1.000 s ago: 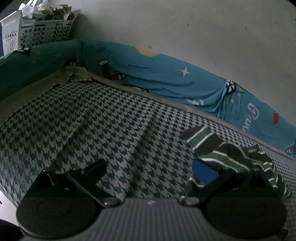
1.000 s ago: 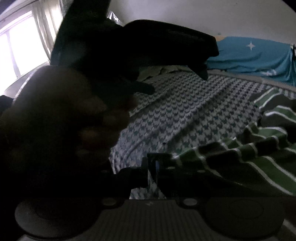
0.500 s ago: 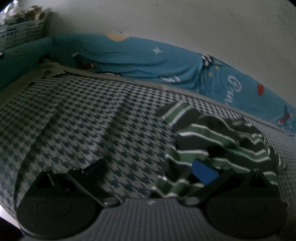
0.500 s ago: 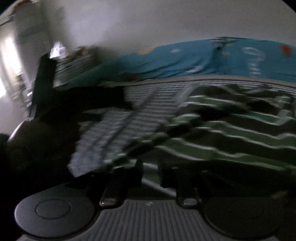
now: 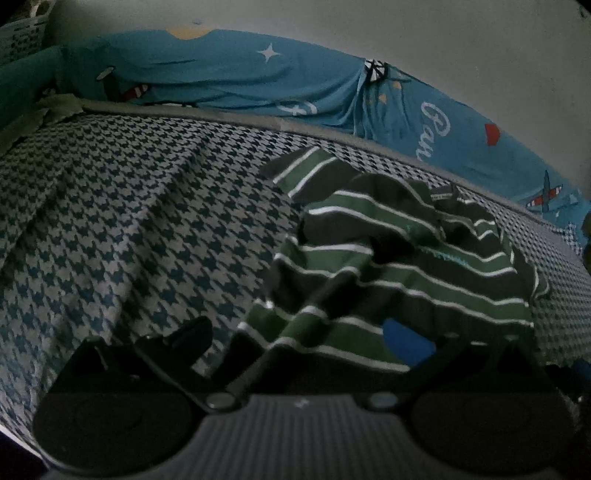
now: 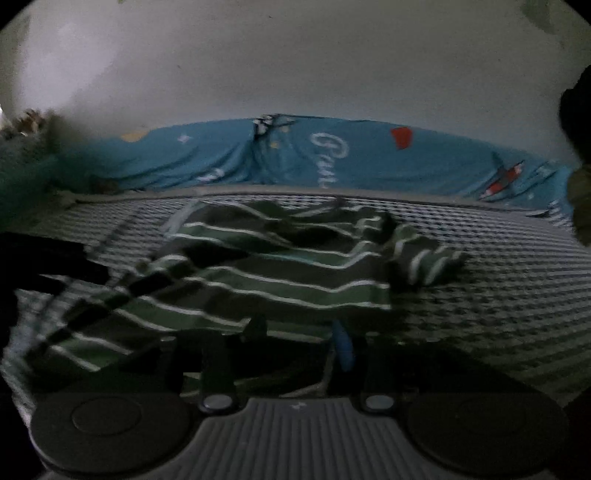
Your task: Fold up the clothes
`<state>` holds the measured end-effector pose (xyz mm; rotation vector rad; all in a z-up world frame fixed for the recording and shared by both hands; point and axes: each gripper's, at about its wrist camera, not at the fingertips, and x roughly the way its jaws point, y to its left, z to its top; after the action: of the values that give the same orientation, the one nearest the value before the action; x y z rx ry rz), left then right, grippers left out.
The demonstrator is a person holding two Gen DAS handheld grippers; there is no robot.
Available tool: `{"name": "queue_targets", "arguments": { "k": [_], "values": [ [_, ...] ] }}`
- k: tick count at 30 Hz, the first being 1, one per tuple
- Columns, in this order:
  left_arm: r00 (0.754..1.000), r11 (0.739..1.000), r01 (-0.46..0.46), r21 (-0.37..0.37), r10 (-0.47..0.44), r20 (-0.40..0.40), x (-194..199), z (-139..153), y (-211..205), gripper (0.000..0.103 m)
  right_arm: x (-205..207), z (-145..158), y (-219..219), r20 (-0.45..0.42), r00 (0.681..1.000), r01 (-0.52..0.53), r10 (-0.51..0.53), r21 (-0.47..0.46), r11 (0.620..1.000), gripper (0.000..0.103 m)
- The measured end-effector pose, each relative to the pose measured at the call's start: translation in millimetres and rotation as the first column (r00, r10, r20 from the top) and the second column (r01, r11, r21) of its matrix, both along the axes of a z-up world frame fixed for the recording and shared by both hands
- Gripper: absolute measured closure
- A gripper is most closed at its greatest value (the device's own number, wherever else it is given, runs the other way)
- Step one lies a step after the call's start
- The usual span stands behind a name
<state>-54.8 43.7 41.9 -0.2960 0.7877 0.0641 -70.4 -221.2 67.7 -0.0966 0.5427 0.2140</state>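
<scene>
A dark green shirt with white stripes lies crumpled on the houndstooth bed sheet. My left gripper is open wide just above the shirt's near left edge. Its blue-padded finger is over the cloth and the other finger is over bare sheet. In the right wrist view the same shirt spreads ahead. My right gripper hangs low at the near hem with its jaws opening. Striped cloth shows between them, but the pads stand off it.
A blue printed sheet is bunched along the far side against a pale wall. A basket sits at the far left corner. A dark shape fills the left edge of the right wrist view.
The left gripper has moved toward the shirt, which now lies closer and more central. The right gripper, shut on the hem a second ago, has swung right and its fingers have parted.
</scene>
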Motion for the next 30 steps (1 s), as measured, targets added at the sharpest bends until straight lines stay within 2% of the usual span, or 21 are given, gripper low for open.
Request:
{"name": "queue_targets", "arguments": {
  "k": [6, 10, 13, 17, 21, 27, 30],
  "values": [
    [1.000, 1.000, 0.013, 0.010, -0.013, -0.014, 2, -4, -5, 0.000, 11, -18, -5, -0.027, 0.998, 0.054, -0.055, -0.051, 0.997, 0.062],
    [1.000, 1.000, 0.022, 0.017, -0.021, -0.019, 3, -7, -8, 0.000, 18, -27, -11, -0.048, 0.995, 0.090, -0.092, -0.033, 0.995, 0.064],
    [0.999, 1.000, 0.023, 0.020, -0.022, -0.025, 4, -8, -9, 0.000, 21, -30, -16, -0.065, 0.991, 0.114, -0.115, -0.026, 0.993, 0.091],
    [0.999, 1.000, 0.016, 0.024, -0.015, -0.028, 4, -9, -8, 0.000, 14, -25, -26, -0.091, 0.988, 0.126, -0.124, 0.012, 0.992, 0.098],
    [0.999, 1.000, 0.013, 0.025, -0.012, -0.032, 4, -10, -7, 0.000, -5, -15, -33, -0.111, 0.985, 0.135, -0.133, 0.008, 0.991, 0.098],
    [0.999, 1.000, 0.014, 0.028, -0.013, -0.034, 3, -10, -9, 0.000, -37, -14, -45, -0.239, 0.963, 0.126, -0.124, -0.005, 0.992, 0.098],
    [0.999, 0.999, 0.018, 0.033, -0.017, -0.035, 2, -10, -12, 0.000, -49, -13, -44, -0.274, 0.956, 0.108, -0.109, -0.016, 0.994, 0.098]
  ]
}}
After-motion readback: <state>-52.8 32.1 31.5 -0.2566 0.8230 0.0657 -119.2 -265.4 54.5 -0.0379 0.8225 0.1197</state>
